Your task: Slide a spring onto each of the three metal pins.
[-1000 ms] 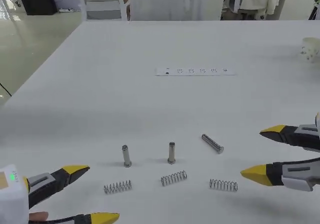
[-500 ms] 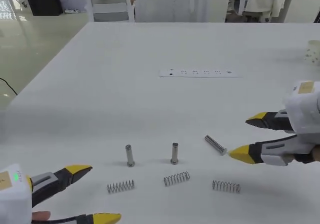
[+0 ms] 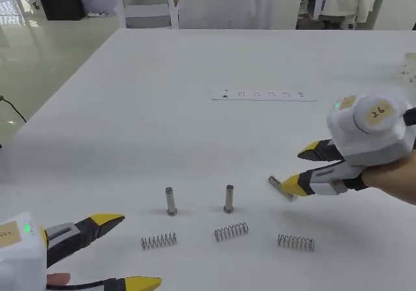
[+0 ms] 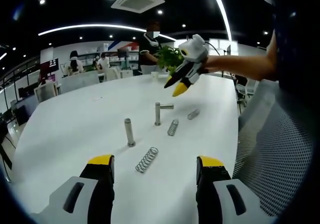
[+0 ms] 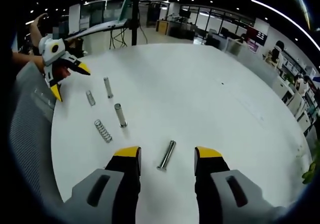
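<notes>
Two metal pins stand upright (image 3: 170, 201) (image 3: 229, 199) on the white table (image 3: 130, 109). A third pin (image 3: 281, 187) lies flat to their right. Three springs lie in a row in front of them (image 3: 158, 240) (image 3: 231, 231) (image 3: 296, 241). My right gripper (image 3: 296, 167) is open and low over the lying pin. In the right gripper view that pin (image 5: 166, 154) lies between the yellow-tipped jaws of the right gripper (image 5: 167, 152). My left gripper (image 3: 133, 251) is open at the near left, empty. In the left gripper view the nearest spring (image 4: 146, 159) lies just ahead of the left gripper (image 4: 156, 161).
A white power strip (image 3: 263, 95) lies across the table's middle. Chairs (image 3: 221, 8) stand at the far edge. A small pale object (image 3: 409, 67) sits at the right edge, and a green plant (image 4: 170, 59) shows beyond the right gripper.
My right gripper has moved left and down from the table's right side to the lying pin, its jaws still open. The left gripper has stayed put.
</notes>
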The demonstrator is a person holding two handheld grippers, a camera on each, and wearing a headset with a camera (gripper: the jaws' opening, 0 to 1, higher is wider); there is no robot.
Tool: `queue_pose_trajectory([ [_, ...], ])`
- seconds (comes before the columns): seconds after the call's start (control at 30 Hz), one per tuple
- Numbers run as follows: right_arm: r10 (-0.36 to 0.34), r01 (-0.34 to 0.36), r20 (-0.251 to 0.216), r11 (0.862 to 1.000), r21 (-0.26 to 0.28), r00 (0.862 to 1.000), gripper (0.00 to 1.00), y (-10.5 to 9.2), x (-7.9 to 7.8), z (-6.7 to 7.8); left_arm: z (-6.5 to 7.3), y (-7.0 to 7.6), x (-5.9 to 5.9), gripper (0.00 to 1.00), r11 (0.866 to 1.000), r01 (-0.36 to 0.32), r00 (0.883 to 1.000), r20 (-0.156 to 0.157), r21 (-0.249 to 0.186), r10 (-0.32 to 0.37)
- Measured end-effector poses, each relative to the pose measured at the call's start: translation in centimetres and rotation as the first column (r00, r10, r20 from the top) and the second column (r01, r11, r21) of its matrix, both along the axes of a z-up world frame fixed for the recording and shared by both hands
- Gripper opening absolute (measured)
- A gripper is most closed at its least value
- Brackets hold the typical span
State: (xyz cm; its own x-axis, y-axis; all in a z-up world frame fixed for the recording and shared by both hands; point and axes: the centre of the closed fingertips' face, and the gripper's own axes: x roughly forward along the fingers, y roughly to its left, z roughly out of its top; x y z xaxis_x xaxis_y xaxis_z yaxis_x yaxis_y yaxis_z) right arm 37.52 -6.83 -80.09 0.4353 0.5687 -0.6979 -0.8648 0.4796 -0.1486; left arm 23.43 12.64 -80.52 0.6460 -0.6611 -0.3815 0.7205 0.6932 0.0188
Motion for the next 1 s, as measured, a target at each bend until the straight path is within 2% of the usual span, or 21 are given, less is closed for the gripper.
queue_pose_trajectory([
  [0.53,-0.084,0.08,-0.096,0.996,-0.041,0.992,0.25,1.0,2.1,-2.9,-0.4,0.1,-0.1,0.6,1.0,0.001,1.0,-0.007,-0.001,-0.001],
  [1.0,-0.165,0.158,-0.167,0.986,-0.058,0.972,0.14,1.2,2.8,-4.7,-0.8,0.3,-0.1,0.59,1.0,0.0,1.0,-0.016,-0.001,0.0],
])
